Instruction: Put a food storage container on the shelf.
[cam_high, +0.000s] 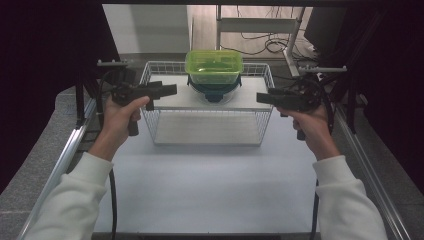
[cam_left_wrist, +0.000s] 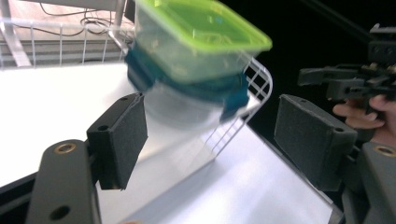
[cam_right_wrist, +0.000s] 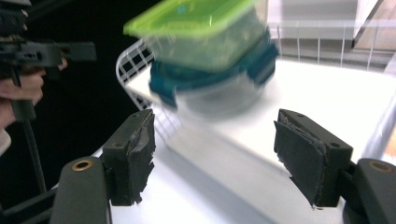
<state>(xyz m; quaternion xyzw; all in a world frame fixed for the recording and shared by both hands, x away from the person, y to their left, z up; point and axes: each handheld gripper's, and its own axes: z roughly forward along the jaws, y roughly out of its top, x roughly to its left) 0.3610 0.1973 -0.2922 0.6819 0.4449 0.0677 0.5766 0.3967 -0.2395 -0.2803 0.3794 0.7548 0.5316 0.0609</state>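
Nearest, on the smooth white table (cam_high: 200, 190), the left gripper (cam_high: 170, 90) at ten o'clock and the right gripper (cam_high: 262, 97) at two o'clock both stand with foam-padded black jaws wide apart, holding nothing. Between them sits a rectangular white wire basket (cam_high: 207, 135). At twelve o'clock on its far edge, a clear green-lidded box (cam_high: 214, 66) is stacked on a round clear container with a teal lid (cam_high: 214, 91); contents unclear.
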